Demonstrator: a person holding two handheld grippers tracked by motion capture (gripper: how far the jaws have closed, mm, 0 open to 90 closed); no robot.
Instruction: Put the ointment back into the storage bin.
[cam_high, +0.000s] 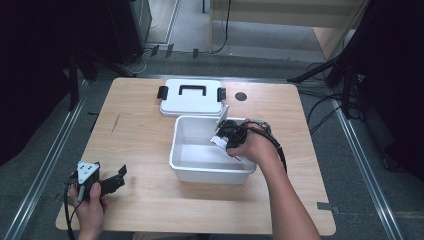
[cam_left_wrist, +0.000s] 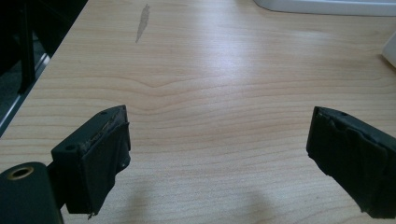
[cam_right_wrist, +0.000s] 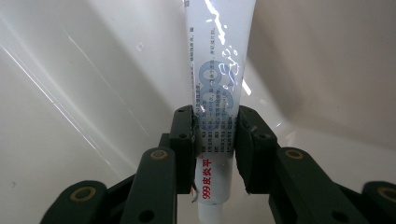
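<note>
The tube (cam_right_wrist: 217, 93) runs off the top edge; its small print is unreadable.

i see bare wood table (cam_high: 140, 145) open ahead of my left gripper (cam_left_wrist: 219, 154); the white bin (cam_high: 210, 172) and lid (cam_high: 191, 102) block the middle.

White tube (cam_right_wrist: 218, 93) held between my right gripper (cam_right_wrist: 215, 135) jaws: red print "999皮炎平" at its 6 o'clock end, a large pale-blue "99" mid-body, and small columns of characters too fine to read.
</note>
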